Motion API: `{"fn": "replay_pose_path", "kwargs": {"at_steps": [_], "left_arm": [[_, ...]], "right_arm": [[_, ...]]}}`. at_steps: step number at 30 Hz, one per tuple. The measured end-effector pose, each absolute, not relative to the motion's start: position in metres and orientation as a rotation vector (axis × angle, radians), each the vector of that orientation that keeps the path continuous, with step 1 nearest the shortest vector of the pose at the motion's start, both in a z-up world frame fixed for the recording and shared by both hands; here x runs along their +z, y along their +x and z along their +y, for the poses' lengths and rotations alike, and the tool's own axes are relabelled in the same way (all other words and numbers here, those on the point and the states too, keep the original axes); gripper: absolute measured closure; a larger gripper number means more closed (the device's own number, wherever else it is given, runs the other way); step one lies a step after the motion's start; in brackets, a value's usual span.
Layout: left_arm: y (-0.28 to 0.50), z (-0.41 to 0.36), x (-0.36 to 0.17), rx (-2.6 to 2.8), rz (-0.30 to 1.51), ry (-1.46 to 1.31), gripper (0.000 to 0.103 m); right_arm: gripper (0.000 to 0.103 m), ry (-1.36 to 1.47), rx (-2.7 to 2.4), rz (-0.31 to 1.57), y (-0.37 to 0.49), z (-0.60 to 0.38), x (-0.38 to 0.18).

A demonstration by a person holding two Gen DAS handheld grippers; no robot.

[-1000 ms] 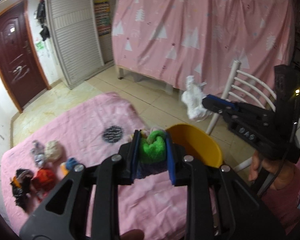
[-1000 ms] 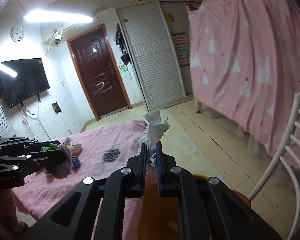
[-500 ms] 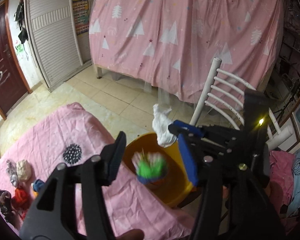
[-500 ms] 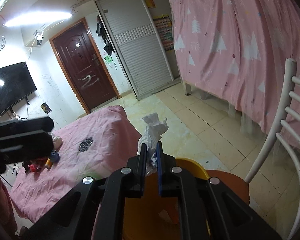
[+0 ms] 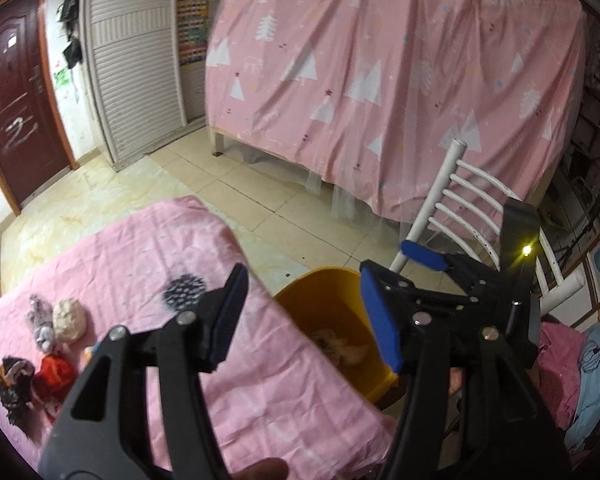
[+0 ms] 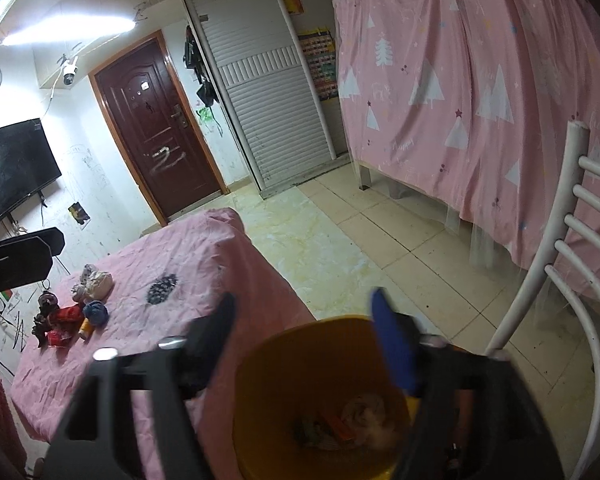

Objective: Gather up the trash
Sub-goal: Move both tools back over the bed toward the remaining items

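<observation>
A yellow bin (image 6: 300, 360) stands beside the pink-clothed table (image 6: 204, 248), right below my right gripper (image 6: 302, 300). Its jaws are opening, with nothing between them. A crumpled white bag (image 6: 364, 412) lies in the bin with other scraps. In the left wrist view my left gripper (image 5: 302, 274) is open and empty above the table edge and the bin (image 5: 332, 304). The right gripper's blue pad (image 5: 422, 256) shows just beyond the bin. More trash (image 5: 40, 344) sits in a small heap (image 6: 72, 312) at the table's far left.
A white slatted chair (image 5: 452, 184) stands right of the bin, also seen close by in the right wrist view (image 6: 572, 208). Behind it hangs a pink tree-print curtain (image 5: 380, 80). A tiled floor (image 6: 340, 240) lies between the table and the curtain.
My left gripper opened and let a green wad fall towards the bin. My right gripper, shut on a white bag until half a second ago, has spread its jaws and the bag now lies in the bin.
</observation>
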State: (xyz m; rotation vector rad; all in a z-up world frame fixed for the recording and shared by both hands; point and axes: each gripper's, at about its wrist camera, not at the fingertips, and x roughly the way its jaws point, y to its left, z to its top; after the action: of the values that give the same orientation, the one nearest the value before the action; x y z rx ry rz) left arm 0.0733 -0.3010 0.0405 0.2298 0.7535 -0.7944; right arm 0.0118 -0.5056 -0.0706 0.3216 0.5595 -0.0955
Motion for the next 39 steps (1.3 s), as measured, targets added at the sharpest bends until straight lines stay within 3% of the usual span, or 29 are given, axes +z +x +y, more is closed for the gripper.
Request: {"fn": "replay_pose_path", "kwargs": {"at_steps": [16,39], "left_arm": [[0.106,-0.160,0.065,-0.581,0.682,0.073,0.027],[0.135,0.009,0.037,-0.325,0.715,-0.040,0.026]], "right_arm": [[0.026,0.199,0.018,0.574,0.049,-0.412,-0.044],[0.025,0.033,0.199,0.650,0.107,-0.268,-0.037]]}}
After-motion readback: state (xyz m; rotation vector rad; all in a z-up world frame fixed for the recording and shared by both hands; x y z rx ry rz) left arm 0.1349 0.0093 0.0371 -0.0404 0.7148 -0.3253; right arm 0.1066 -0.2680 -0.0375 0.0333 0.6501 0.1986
